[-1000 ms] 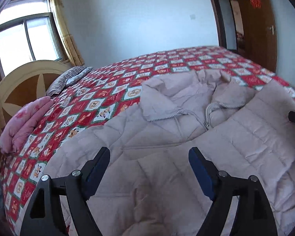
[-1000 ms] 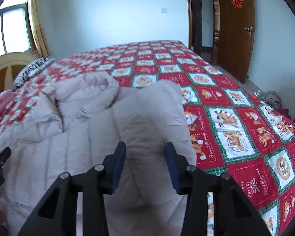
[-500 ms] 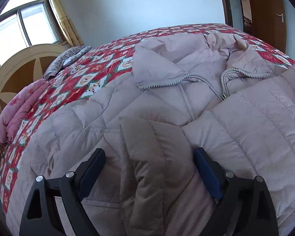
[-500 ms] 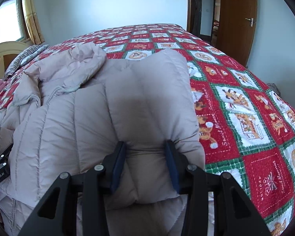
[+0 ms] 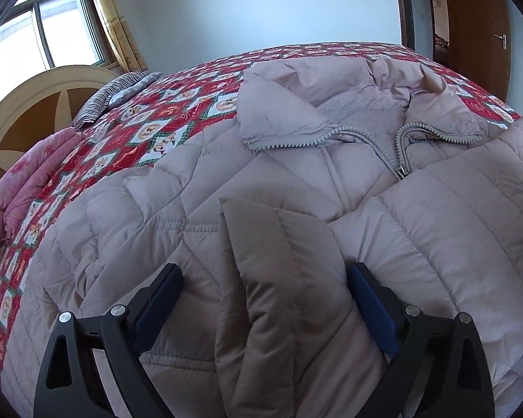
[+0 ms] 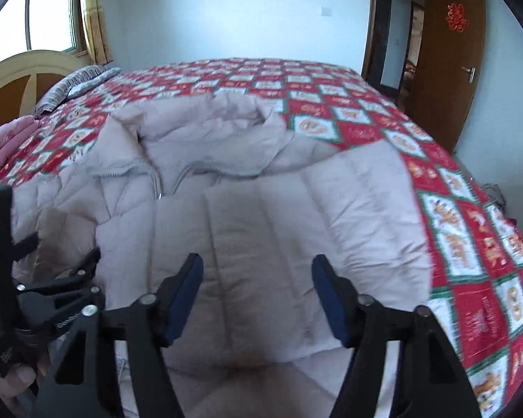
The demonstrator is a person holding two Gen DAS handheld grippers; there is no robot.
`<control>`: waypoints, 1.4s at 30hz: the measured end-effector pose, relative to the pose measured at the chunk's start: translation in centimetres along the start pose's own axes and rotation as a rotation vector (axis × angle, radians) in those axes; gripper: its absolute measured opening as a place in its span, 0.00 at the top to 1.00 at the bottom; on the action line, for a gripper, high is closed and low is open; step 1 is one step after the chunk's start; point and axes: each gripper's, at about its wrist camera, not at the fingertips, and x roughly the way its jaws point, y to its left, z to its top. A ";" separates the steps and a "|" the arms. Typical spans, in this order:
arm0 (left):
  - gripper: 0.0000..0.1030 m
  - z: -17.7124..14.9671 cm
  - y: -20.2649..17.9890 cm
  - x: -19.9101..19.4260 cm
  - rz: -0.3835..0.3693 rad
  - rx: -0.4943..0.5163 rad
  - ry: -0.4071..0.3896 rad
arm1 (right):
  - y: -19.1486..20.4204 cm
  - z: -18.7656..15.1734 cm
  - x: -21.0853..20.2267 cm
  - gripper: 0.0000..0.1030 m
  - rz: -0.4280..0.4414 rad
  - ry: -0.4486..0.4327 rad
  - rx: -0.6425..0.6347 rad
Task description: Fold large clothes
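Observation:
A large pale pink quilted puffer jacket [image 5: 331, 146] lies front up on the bed, its collar and half-open zipper [image 5: 399, 169] toward the far side. Both sleeves are folded in over the chest. My left gripper [image 5: 265, 289] is open, its jaws wide on either side of the folded left sleeve [image 5: 282, 278], not clamping it. In the right wrist view the jacket [image 6: 296, 209] fills the middle, and my right gripper [image 6: 258, 285] is open above the folded right sleeve. The left gripper's body [image 6: 52, 313] shows at the lower left there.
The bed carries a red, white and green patchwork quilt [image 6: 470, 244]. A pink folded blanket [image 5: 28, 188] and a striped pillow [image 5: 115, 97] lie by the round headboard [image 5: 35, 104] at the left. A wooden door [image 6: 446, 69] stands open at the right.
My right gripper has opened and let go of the right sleeve, and has drawn back a little. My left gripper stays open over the left sleeve, almost unmoved.

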 end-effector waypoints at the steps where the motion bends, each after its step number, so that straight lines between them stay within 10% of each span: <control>1: 0.06 0.0 0.0 0.0 -0.003 -0.003 0.001 | 0.2 -0.2 1.0 0.39 0.009 0.023 0.006; 16: 0.06 -1.5 8.1 -5.7 -0.028 -0.037 -0.076 | 0.5 -1.9 3.2 0.37 -0.032 0.017 -0.005; 29: 0.06 -16.3 31.7 -11.6 0.397 -0.308 0.024 | 1.0 -1.9 3.0 0.35 -0.069 0.001 -0.029; 37: 0.07 -20.9 33.2 -10.6 0.288 -0.423 0.126 | 2.5 -2.9 -0.4 0.32 -0.090 -0.046 -0.096; 38: 0.10 -20.7 32.7 -10.5 0.298 -0.411 0.117 | 2.8 -3.2 -0.9 0.30 -0.082 -0.053 -0.107; 42: 0.82 -19.4 30.6 -10.1 0.266 -0.348 0.115 | 4.5 -4.3 -2.5 0.26 -0.063 -0.084 -0.188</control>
